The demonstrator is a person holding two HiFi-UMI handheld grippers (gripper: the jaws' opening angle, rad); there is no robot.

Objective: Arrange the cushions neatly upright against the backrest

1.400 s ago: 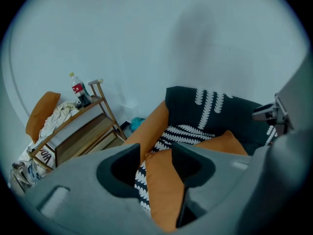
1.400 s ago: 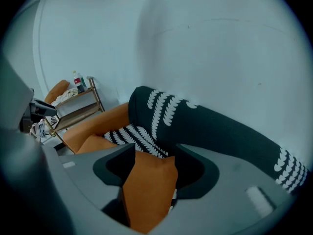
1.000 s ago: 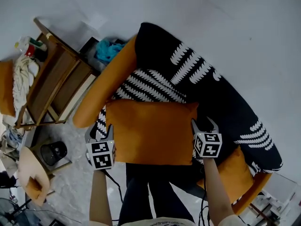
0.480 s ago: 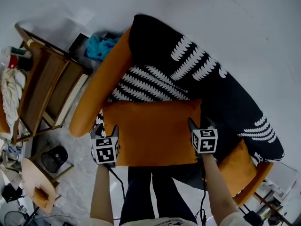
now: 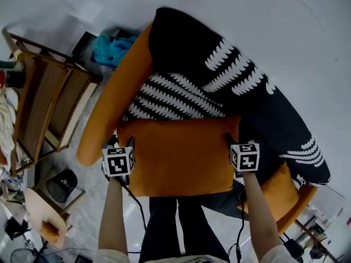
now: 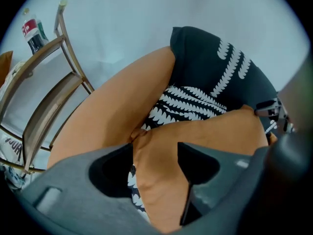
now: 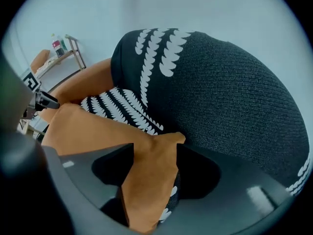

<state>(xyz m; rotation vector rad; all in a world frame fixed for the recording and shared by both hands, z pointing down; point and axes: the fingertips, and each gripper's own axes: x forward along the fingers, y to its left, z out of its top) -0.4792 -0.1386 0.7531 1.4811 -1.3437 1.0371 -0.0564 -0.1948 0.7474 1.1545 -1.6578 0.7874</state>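
Note:
An orange cushion (image 5: 178,155) lies crosswise over the sofa's seat, in front of a black-and-white leaf-patterned cushion (image 5: 175,97) and the dark patterned backrest (image 5: 219,59). My left gripper (image 5: 122,143) holds its left end and my right gripper (image 5: 233,141) its right end. In the left gripper view the cushion's corner (image 6: 161,175) fills the gap of the left gripper (image 6: 155,151). In the right gripper view the other corner (image 7: 151,180) fills the right gripper (image 7: 154,153). Both pairs of jaws have just been opening, and the cushion still touches the pads. A second orange cushion (image 5: 271,193) leans at the sofa's right end.
The sofa's orange armrest (image 5: 112,103) runs along the left. Beyond it stand a wooden shelf rack (image 5: 44,103), a teal cloth (image 5: 112,48), a round black object (image 5: 61,184) and a small wooden stool (image 5: 41,212). The person's legs (image 5: 175,223) are at the seat's front edge.
Both grippers have sunk with the orange cushion, bringing it lower onto the seat and closer to the patterned cushion. It now lies more level across the sofa.

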